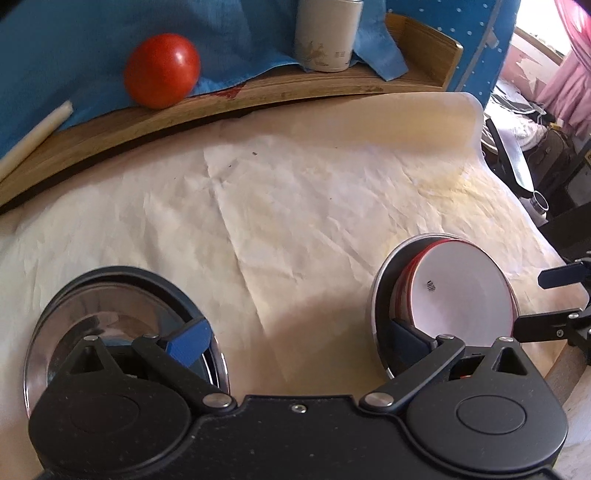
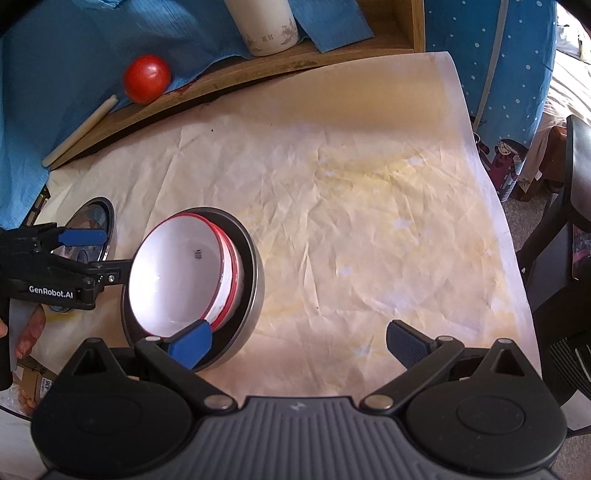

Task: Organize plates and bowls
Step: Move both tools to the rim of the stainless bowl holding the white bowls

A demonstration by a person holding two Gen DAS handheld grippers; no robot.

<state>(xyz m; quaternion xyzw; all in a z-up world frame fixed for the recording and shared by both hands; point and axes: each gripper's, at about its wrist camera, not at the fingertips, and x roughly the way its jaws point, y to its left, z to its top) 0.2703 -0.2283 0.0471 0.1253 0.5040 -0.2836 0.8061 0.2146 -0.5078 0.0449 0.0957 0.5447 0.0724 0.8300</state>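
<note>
I am holding both claws wide apart and neither is gripping anything; the left claw (image 1: 297, 338) is hanging low over the paper-covered desk (image 1: 314, 192), its fingers spanning bare paper; the right claw (image 2: 299, 341) is gaping the same way. The stack I am working on, a white red-rimmed bowl (image 2: 177, 273) nested on more red-rimmed ones inside a steel bowl (image 2: 255, 295), is sitting at about ten o'clock from the right claw, its near rim just beside that claw's left pad (image 2: 192, 345) though I cannot tell whether they are touching; from the left claw the same white bowl (image 1: 461, 288) is lying at about two o'clock, just beyond its right pad (image 1: 406, 332). A second dish, a shiny steel plate (image 1: 110, 325), is lying at about nine o'clock under the left claw's other pad, well apart from the stack. The bowls are round, so no long axis is mattering; what counts, I judge, is that the stack is sitting between the two claws, with the right claw slightly nearer its rim. A tomato (image 1: 162, 70) and a white canister (image 1: 327, 35) are resting on the wooden shelf at twelve o'clock.
</note>
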